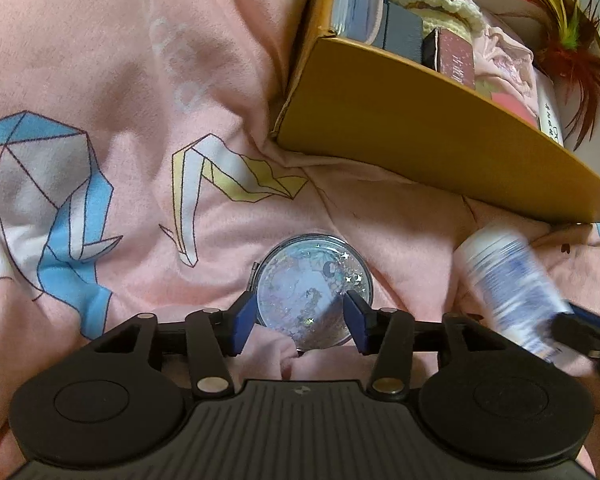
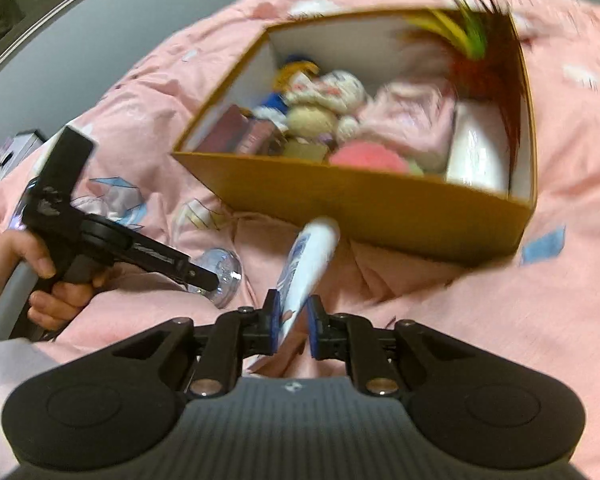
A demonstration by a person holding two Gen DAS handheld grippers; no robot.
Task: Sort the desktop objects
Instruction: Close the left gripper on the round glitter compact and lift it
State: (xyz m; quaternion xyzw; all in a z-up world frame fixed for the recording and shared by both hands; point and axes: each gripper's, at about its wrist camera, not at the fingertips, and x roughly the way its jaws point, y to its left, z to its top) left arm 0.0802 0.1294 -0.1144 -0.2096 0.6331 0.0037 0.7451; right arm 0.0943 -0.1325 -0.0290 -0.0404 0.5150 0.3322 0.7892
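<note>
The right gripper (image 2: 291,316) is clamping a light, stiff, slippery tube (image 2: 308,256) near its tail, just before the box (image 2: 352,196). The left gripper (image 1: 300,312) is straddling, wide apart, a fragile compact (image 1: 310,292) lying on the blanket (image 1: 140,80).

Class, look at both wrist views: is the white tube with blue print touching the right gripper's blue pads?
Touching. The right wrist view shows the right gripper with both pads pressed against the white tube with blue print.
</note>
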